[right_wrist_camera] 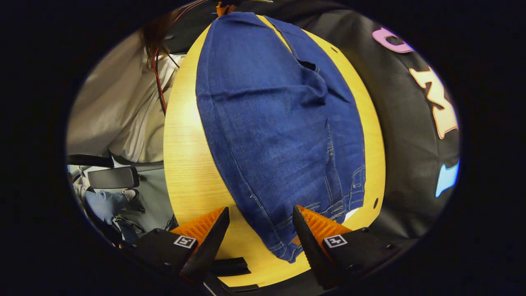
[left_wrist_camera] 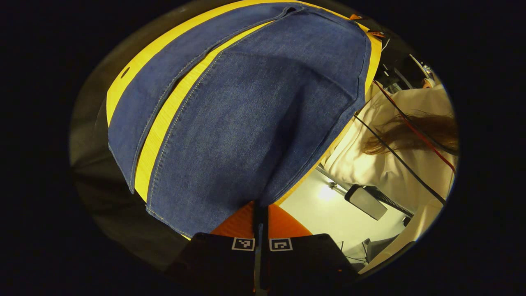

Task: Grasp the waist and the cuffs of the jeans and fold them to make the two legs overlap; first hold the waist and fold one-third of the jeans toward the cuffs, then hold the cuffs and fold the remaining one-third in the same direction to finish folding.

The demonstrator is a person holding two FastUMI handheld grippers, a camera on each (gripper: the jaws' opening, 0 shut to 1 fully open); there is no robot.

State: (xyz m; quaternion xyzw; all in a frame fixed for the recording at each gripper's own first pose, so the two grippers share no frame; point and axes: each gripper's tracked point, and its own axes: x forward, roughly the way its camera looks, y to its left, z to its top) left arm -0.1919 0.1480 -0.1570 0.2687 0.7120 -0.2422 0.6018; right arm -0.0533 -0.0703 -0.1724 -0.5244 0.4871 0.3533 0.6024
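The jeans (right_wrist_camera: 279, 135) are being shown spread lengthwise along a yellow wooden table (right_wrist_camera: 185, 172), with the waist end lying nearest the right gripper (right_wrist_camera: 259, 230) and the legs running away toward the far end. In the right gripper view, that gripper is being held released, its two fingers standing wide apart on either side of the waist corner, which is lying between them without being pressed by either finger. A person's pale sleeve (right_wrist_camera: 119, 115) is being seen beside the table's left edge.

In the left gripper view, the left gripper (left_wrist_camera: 261, 224) is being held clenched, its fingers brought together at the corner of a cuff; the denim edge is running down into the narrow slit between them, so the cuff of the jeans (left_wrist_camera: 263, 123) is being grasped. The two legs are being seen lying side by side, a strip of table (left_wrist_camera: 172, 119) showing between them. Red and black cables (left_wrist_camera: 411, 131) are hanging across the person's pale garment (left_wrist_camera: 394, 164) beyond the table edge.
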